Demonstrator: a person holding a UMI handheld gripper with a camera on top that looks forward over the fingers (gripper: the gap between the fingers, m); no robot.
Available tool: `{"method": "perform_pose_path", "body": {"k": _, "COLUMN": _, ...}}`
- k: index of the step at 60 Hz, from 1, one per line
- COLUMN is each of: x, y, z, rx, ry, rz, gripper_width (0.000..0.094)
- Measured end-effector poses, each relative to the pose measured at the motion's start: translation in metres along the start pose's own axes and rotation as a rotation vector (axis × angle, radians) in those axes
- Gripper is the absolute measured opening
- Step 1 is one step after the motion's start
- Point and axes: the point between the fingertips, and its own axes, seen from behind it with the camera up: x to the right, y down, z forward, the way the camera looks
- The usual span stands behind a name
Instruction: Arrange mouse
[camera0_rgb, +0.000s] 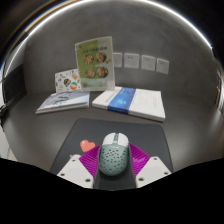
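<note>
A pale green-grey mouse (112, 153) with a perforated shell and a white front lies between my fingers, over the near end of a dark mouse pad (100, 128). My gripper (112, 166) is shut on the mouse: the magenta pads (86, 160) press on both of its sides with no gap. I cannot tell whether the mouse rests on the pad or is held just above it. A small pink heart shape (88, 146) sits on the pad just left of the mouse.
Beyond the mouse pad lie a blue-and-white book (128, 102) and a thin booklet (62, 102). Behind them an illustrated book (95, 60) and a smaller card (68, 82) stand upright against the wall. Wall sockets (148, 63) show at the right.
</note>
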Motion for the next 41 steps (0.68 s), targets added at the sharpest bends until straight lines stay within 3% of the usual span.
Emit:
{"method": "perform_pose_path", "body": {"k": 7, "x": 0.001, "y": 0.007, "z": 0.008, "rx": 0.018, "ry": -0.035, "rz": 0.034, "gripper_width": 0.0424}}
{"method": "perform_pose_path", "body": {"k": 8, "x": 0.001, "y": 0.008, "z": 0.008, "rx": 0.015, "ry": -0.038, "rz": 0.037, "gripper_width": 0.0514}}
{"method": "perform_pose_path", "body": {"k": 10, "x": 0.002, "y": 0.009, "z": 0.009, "rx": 0.013, "ry": -0.046, "rz": 0.036, "gripper_width": 0.0500}}
{"method": "perform_pose_path", "body": {"k": 15, "x": 0.002, "y": 0.010, "z": 0.004, "rx": -0.006, "ry": -0.063, "rz": 0.011, "gripper_width": 0.0604}}
{"method": "perform_pose_path", "body": {"k": 16, "x": 0.001, "y": 0.012, "z": 0.002, "rx": -0.014, "ry": -0.067, "rz": 0.008, "gripper_width": 0.0704}}
{"method": "perform_pose_path", "body": {"k": 20, "x": 0.001, "y": 0.016, "z": -0.014, "rx": -0.017, "ry": -0.072, "rz": 0.016, "gripper_width": 0.0900}}
{"method": "perform_pose_path", "body": {"k": 22, "x": 0.000, "y": 0.016, "z": -0.026, "rx": -0.004, "ry": -0.079, "rz": 0.028, "gripper_width": 0.0837}}
{"method": "perform_pose_path", "body": {"k": 29, "x": 0.007, "y": 0.026, "z": -0.074, "rx": 0.025, "ry": -0.106, "rz": 0.108, "gripper_width": 0.0842}}
{"method": "perform_pose_path", "body": {"k": 41, "x": 0.059, "y": 0.068, "z": -0.143, "rx": 0.034, "ry": 0.017, "rz": 0.187, "gripper_width": 0.0838}}
